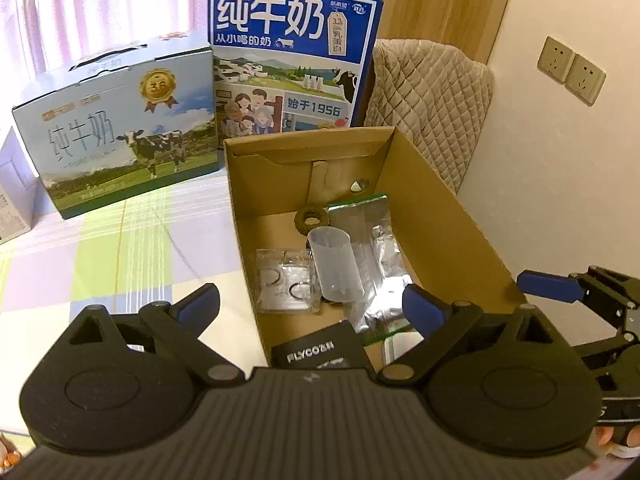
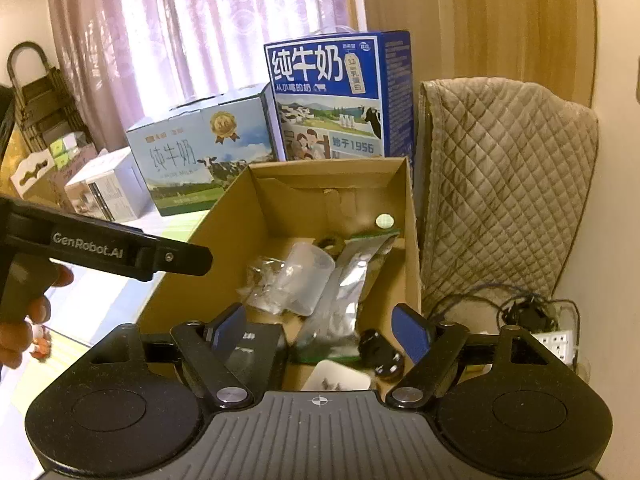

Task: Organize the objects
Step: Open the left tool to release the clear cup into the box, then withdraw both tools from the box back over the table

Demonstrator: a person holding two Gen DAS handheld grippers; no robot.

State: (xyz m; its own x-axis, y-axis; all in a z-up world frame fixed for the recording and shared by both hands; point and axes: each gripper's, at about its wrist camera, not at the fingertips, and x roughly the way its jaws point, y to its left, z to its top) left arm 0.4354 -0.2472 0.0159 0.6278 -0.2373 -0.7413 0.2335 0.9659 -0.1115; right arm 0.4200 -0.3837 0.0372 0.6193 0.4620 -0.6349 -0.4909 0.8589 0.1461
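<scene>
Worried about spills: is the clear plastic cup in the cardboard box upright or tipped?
Tipped: the clear plastic cup lies on its side among bags, apparently empty.

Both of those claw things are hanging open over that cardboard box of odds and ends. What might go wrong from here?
The clear plastic cup lies tipped on crinkly clear packets, so it may roll or slip when pinched. The silver foil pouch overlaps it and could get dragged along. The left gripper and right gripper sit close together and might bump.
</scene>
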